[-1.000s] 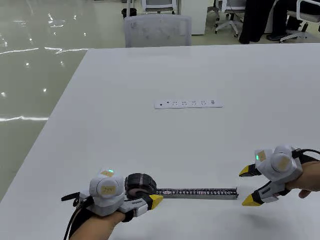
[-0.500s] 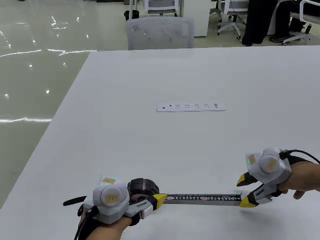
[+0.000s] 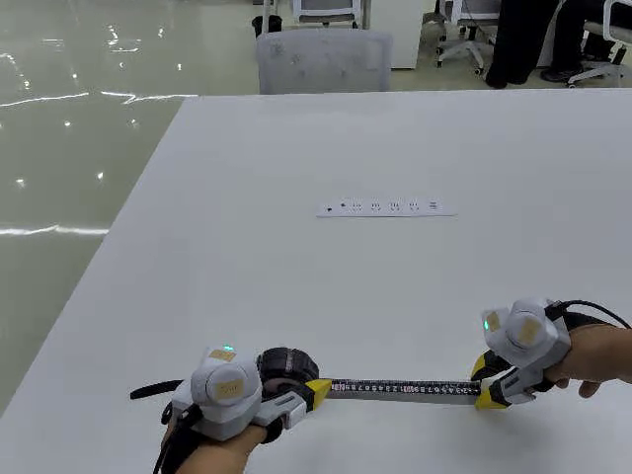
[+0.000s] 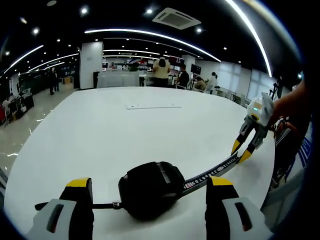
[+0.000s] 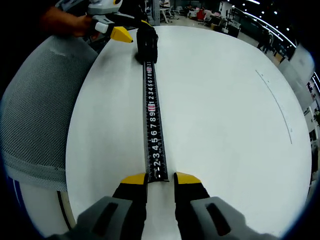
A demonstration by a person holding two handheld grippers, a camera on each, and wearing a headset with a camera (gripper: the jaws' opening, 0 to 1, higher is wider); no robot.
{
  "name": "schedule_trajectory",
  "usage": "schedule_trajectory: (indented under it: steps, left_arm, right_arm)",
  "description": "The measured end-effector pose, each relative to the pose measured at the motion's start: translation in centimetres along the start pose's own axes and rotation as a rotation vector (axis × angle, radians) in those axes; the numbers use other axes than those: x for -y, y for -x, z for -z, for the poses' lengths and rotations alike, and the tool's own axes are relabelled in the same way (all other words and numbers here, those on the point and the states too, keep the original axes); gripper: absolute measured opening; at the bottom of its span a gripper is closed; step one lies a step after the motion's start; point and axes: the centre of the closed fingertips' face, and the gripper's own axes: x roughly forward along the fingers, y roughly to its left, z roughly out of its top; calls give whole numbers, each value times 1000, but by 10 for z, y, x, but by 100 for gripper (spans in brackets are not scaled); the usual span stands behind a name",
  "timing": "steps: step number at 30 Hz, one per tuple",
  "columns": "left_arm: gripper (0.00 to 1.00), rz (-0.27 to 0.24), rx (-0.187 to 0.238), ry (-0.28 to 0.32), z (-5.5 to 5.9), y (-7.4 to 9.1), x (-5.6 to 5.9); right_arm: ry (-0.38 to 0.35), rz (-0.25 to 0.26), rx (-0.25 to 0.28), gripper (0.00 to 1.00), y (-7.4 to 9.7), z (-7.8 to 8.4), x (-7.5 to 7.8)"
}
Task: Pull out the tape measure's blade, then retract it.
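A black tape measure case (image 3: 286,366) (image 4: 150,189) lies near the table's front edge. It sits between the jaws of my left gripper (image 3: 297,381) (image 4: 148,182), which stand open with a strip of table showing on each side of the case. The blade (image 3: 400,389) (image 5: 152,115) lies flat on the table, drawn out to the right. My right gripper (image 3: 483,385) (image 5: 160,178) is at the blade's free end. Its yellow fingertips (image 5: 134,179) are closed in on the two edges of that end.
A white power strip (image 3: 385,208) (image 4: 152,106) lies flat in the middle of the white table (image 3: 296,247). A grey chair (image 3: 324,59) stands at the far edge. The table's left edge drops to a shiny floor (image 3: 59,148). People stand in the background (image 4: 162,72).
My right gripper has moved left to the blade's end and its jaws have closed in from wide apart. The left gripper and the case have stayed put; the head camera has shifted slightly.
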Motion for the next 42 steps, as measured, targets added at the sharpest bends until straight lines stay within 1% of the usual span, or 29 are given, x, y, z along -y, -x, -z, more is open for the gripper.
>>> schedule_trajectory:
  steps: [2,3,5,6,8,10,12,13,17,18,19,20,21,26,28,29,31,34,35,37,41,42]
  left_arm:
    - [89,-4,-3,3,1,0,0]
    - [88,-4,-5,4,1,-1,1]
    - [88,5,-11,-13,3,-2,5]
    - [88,0,-14,-21,3,-2,6]
    - [86,-6,-13,-18,2,-3,6]
    - [84,-18,-17,-14,2,-5,6]
    - [82,-32,-32,5,4,-7,6]
    - [81,-40,-40,8,5,-8,5]
    - [72,-67,-62,49,10,-10,3]
    - [68,-73,-57,71,9,-9,2]
    - [64,-76,-49,76,8,-8,2]
    - [64,-83,-47,73,7,-9,1]
    - [64,-93,-56,66,7,-10,1]
    - [64,-97,-79,84,10,-15,5]
    - [64,-115,-85,74,11,-17,5]
    - [62,-117,-89,74,11,-18,7]
    - [62,-141,-91,72,12,-18,4]
    - [60,-158,-124,66,17,-19,0]
    - [59,-153,-120,86,16,-19,0]
    - [59,-154,-124,83,16,-18,0]
    - [59,-150,-113,106,17,-18,0]
    - [59,-148,-108,102,17,-18,0]
  right_arm:
    - [6,-15,-6,17,-1,-1,-4]
    - [20,-7,-6,16,-1,-1,-2]
    - [7,-6,-9,15,-1,-1,-2]
    - [-2,-5,-12,15,-1,-1,-2]
    - [-1,-5,-22,14,-2,-2,-2]
    - [6,-1,-44,14,-2,-2,-3]
    - [6,7,-61,14,-3,-2,-3]
    - [-7,8,-64,14,-3,-2,-2]
    - [-30,8,-78,14,-3,-1,-2]
    - [-30,9,-81,13,-3,-1,-2]
    - [-41,11,-85,13,-3,-1,-1]
    - [-48,12,-86,13,-3,-1,-2]
    - [-53,14,-90,13,-3,-1,-2]
    - [-76,11,-106,13,-3,0,-2]
    - [-84,12,-111,13,-3,0,-2]
    - [-87,11,-115,13,-3,0,-2]
    - [-89,10,-120,13,-3,1,-1]
    - [-91,12,-120,13,-3,1,-1]
    - [-91,13,-120,13,-3,1,-1]
    - [-87,11,-120,13,-3,1,-1]
    - [-88,17,-114,13,-3,2,-1]
    - [-89,19,-113,13,-3,1,-2]
